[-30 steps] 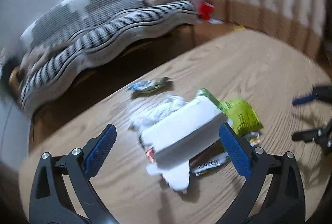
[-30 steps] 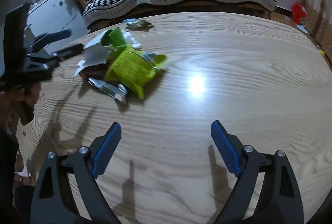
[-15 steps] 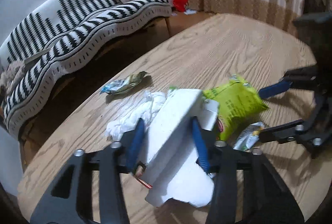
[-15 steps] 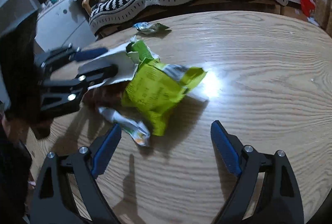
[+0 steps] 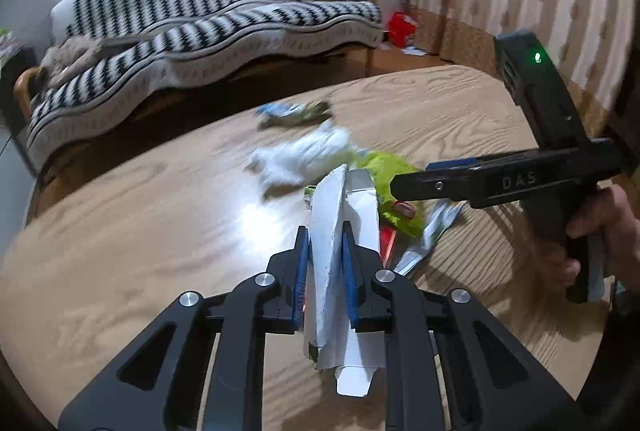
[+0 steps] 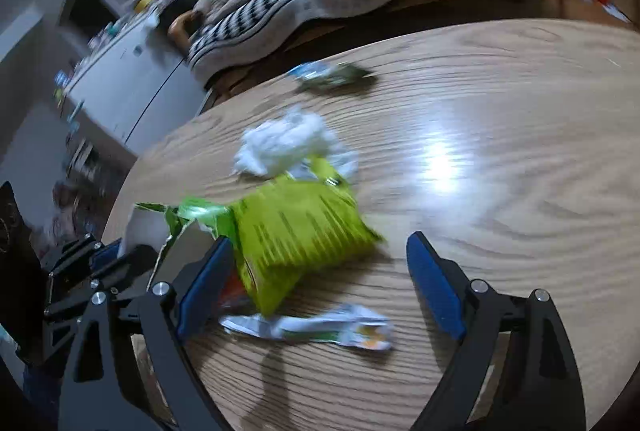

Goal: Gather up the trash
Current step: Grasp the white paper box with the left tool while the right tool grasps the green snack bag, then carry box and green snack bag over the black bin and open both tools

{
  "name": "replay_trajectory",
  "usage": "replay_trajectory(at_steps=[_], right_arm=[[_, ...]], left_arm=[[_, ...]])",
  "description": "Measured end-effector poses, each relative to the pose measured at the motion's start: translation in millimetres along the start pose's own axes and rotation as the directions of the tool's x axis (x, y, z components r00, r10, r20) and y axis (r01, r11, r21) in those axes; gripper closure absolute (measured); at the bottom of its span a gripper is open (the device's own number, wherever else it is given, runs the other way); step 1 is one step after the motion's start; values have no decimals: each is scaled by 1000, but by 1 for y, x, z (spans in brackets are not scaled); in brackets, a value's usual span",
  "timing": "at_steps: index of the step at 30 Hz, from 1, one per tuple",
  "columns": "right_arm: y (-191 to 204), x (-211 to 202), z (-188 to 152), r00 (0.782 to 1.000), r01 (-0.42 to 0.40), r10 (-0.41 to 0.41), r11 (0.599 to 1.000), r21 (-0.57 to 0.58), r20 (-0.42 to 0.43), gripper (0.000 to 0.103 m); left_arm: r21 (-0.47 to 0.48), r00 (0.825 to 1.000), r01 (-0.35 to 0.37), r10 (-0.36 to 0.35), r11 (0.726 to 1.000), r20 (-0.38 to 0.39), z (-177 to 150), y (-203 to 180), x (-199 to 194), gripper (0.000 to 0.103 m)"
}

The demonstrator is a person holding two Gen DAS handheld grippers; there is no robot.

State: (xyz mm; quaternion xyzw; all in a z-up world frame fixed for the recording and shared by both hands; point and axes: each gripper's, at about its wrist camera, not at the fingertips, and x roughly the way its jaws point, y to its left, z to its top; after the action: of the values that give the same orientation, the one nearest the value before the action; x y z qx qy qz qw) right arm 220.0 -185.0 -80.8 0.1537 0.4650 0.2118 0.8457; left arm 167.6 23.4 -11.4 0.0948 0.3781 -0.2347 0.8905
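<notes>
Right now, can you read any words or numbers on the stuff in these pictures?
"DAS": raised letters on the black plastic right gripper body.
Lime-green crinkly snack bag: dark print, too blurred to read.
White-and-green flat wrapper: too blurred.
Folded white cardboard in the left gripper: no text showing.

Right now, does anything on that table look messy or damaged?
Yes. Litter is strewn over the wooden table: a crumpled white tissue, a torn-open green snack bag, a flattened wrapper, and bent white cardboard pinched in the closing left gripper.
</notes>
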Motion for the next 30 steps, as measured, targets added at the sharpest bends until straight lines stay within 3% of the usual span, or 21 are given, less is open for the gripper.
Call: replay_trajectory(at_steps=[3,6,8,9,18,24,30], right_arm=[[20,12,-2,999,31,-33,995,-97,-20,18],[38,18,-9,998,40,-47,983,-181,-35,28],[45,18,-14,998,25,-35,980,-197,-47,41],[47,15,-16,999,28,-36,978,-206,-39,41],[26,-71,-23,990,77,-62,990,-116,127,43],[-22,-139,-49,970,209,-199,976,-60,142,43],[-88,-226,-97,921,354,-355,935,36,158,43]], left_arm=[[-83,1000,-15,13,996,-26,-13,14,-7,91],[-124,998,-57,53,991,-39,-22,22,-14,91],[-151,996,-86,80,985,-40,-24,26,-21,91],[-164,995,-99,94,981,-40,-25,28,-24,91],[-257,990,-136,144,957,11,-12,24,-58,91],[-208,991,-114,125,972,44,12,-31,-68,91],[-103,996,-44,52,994,74,34,-128,-59,91]])
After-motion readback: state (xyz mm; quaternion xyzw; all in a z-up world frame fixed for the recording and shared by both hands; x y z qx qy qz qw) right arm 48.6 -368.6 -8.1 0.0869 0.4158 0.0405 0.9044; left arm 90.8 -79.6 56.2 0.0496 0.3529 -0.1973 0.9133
